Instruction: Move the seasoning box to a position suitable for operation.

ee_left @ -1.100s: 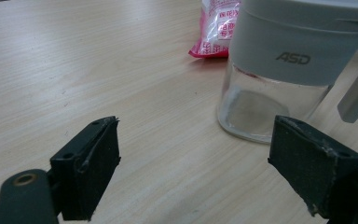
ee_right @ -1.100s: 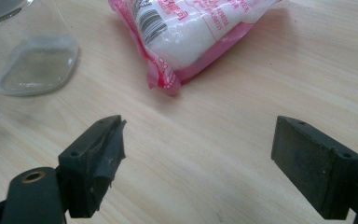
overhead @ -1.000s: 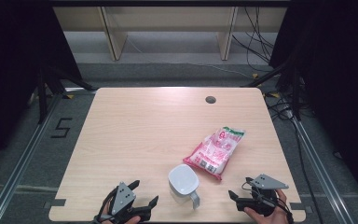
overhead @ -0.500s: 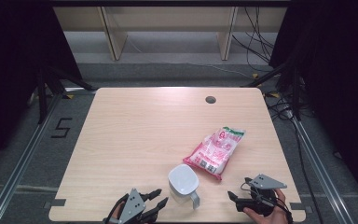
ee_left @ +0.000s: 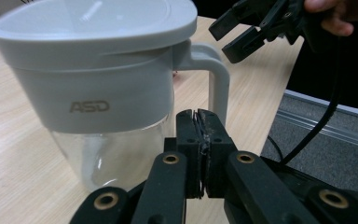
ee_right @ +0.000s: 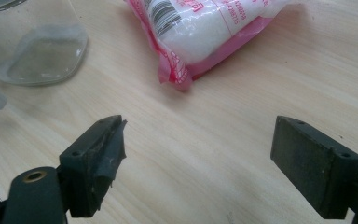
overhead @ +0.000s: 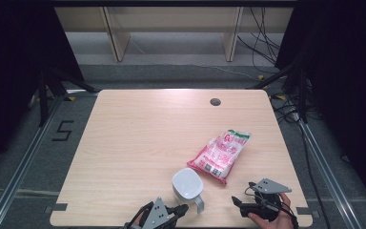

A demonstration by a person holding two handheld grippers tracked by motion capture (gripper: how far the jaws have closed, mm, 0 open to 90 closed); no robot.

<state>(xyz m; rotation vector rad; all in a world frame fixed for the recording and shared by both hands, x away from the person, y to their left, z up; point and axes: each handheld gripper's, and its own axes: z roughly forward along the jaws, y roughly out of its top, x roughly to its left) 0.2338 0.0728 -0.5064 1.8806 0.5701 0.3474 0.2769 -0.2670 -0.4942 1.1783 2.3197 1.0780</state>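
High view: a light wooden table (overhead: 138, 143) carries a grey-lidded pitcher (overhead: 187, 183) near its near edge, right of centre, handle turned toward the near side. Just beyond it, up and to the right, lies a pink and white bag (overhead: 221, 153), apart from the pitcher by a narrow gap. The left claw (overhead: 181, 209) sits at the near edge, its tips just beside the pitcher's near left side. The right claw (overhead: 237, 204) is held by a hand (overhead: 279, 220) at the near right, pointing left toward the pitcher handle, well short of it.

Left gripper view: the left claw (ee_left: 203, 140) has just been closing and its two pads now meet face to face with nothing between them. The pitcher (ee_left: 98, 93), marked ASD on its grey band over a clear lower body, stands directly ahead; its handle (ee_left: 219, 79) rises just behind the tips. Contact cannot be confirmed. The right claw (ee_left: 242, 35) shows beyond, upper right.

Right gripper view: the right claw (ee_right: 198, 144) stands wide apart over bare table, gripping nothing. The bag (ee_right: 205, 32) lies ahead; the pitcher's clear base (ee_right: 37, 46) is at far left.
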